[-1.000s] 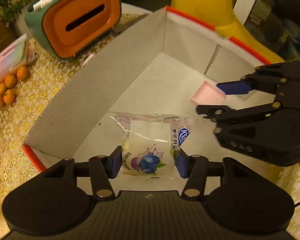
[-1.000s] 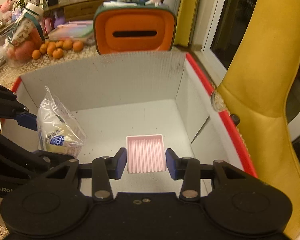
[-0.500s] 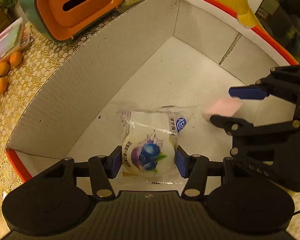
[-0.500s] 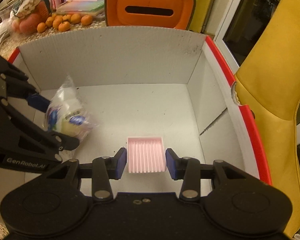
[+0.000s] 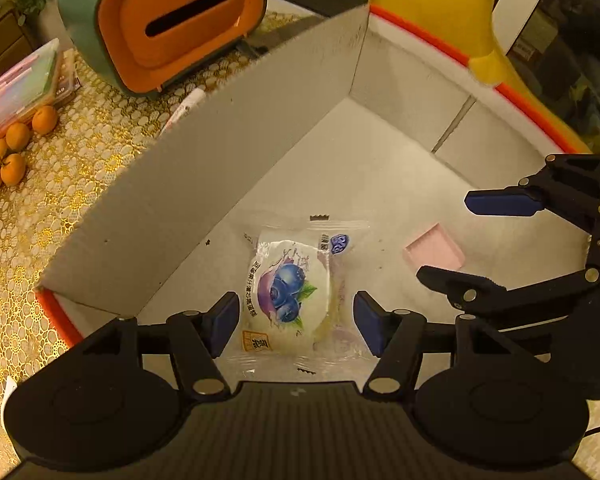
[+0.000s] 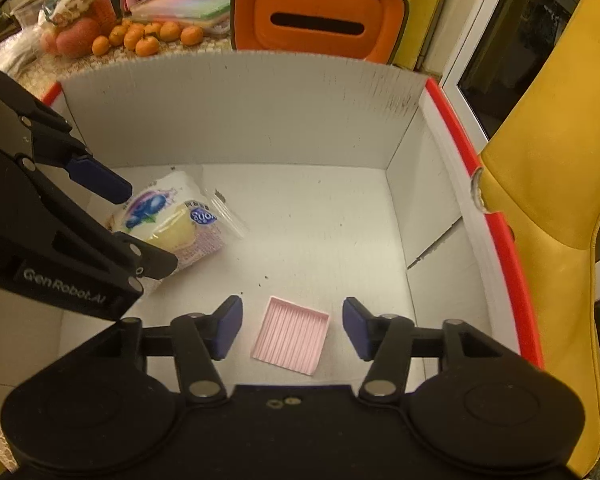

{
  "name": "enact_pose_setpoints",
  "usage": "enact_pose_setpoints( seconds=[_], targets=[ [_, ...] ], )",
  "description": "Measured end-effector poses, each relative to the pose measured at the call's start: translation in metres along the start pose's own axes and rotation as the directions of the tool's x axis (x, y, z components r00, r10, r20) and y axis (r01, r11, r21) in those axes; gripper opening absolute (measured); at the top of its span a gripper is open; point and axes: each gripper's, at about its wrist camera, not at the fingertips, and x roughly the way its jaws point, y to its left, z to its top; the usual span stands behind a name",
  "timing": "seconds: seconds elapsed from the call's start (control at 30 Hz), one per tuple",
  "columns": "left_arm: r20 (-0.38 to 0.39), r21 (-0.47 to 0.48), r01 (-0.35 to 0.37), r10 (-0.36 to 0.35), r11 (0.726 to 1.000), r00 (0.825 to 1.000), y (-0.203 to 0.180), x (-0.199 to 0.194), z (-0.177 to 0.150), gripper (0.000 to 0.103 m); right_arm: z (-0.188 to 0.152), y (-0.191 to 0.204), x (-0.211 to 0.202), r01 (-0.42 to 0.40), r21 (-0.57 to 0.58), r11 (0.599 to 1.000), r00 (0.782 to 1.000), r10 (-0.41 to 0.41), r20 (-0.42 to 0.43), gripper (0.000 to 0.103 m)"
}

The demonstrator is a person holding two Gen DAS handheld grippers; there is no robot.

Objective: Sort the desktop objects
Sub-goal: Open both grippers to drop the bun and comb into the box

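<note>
Lying on the cardboard box [image 6: 300, 128] floor: blueberry snack packet [image 5: 290, 292] and pink ribbed tray [image 6: 291, 334], apart. Left gripper [image 5: 296, 322] points steeply down, jaws opening, pads clear of packet. Right gripper [image 6: 292, 326] likewise tilted, opening, straddling tray untouched.

Inside the white box [image 6: 300, 128], open floor lies toward 12 and 1 o'clock of the pink tray [image 6: 291, 334]. The snack packet [image 6: 172, 216] and left gripper [image 6: 136, 232] crowd 10 o'clock. Tall walls close every side, so only overhead is passable.
</note>
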Motion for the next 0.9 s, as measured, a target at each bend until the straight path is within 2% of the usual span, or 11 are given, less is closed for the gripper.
enact_pose_setpoints(
  seconds=[0.27, 0.67, 0.73, 0.77, 0.9],
  targets=[
    [0.082, 0.012, 0.03, -0.031, 0.999, 0.996, -0.006, -0.041, -0.015, 0.062, -0.005, 0.003, -0.032, -0.015, 0.016, 1.0, 0.996, 0.013, 0.086, 0.063],
    [0.187, 0.043, 0.013, -0.021, 0.999, 0.982, -0.013, -0.091, -0.059, 0.062, -0.018, 0.02, -0.073, -0.027, 0.043, 0.999, 0.988, 0.02, 0.152, 0.069],
    [0.204, 0.061, -0.003, -0.009, 0.998, 0.979, -0.014, -0.098, -0.068, 0.064, -0.02, 0.023, -0.079, -0.032, 0.05, 0.998, 0.987, 0.023, 0.161, 0.07],
    [0.212, 0.065, -0.011, -0.003, 0.998, 0.977, -0.014, -0.101, -0.072, 0.069, -0.022, 0.026, -0.082, -0.034, 0.054, 0.998, 0.986, 0.025, 0.166, 0.07],
    [0.237, 0.068, -0.014, -0.003, 0.998, 0.972, -0.011, -0.114, -0.089, 0.07, -0.027, 0.036, -0.092, -0.049, 0.063, 0.997, 0.983, 0.037, 0.182, 0.073]
  ],
)
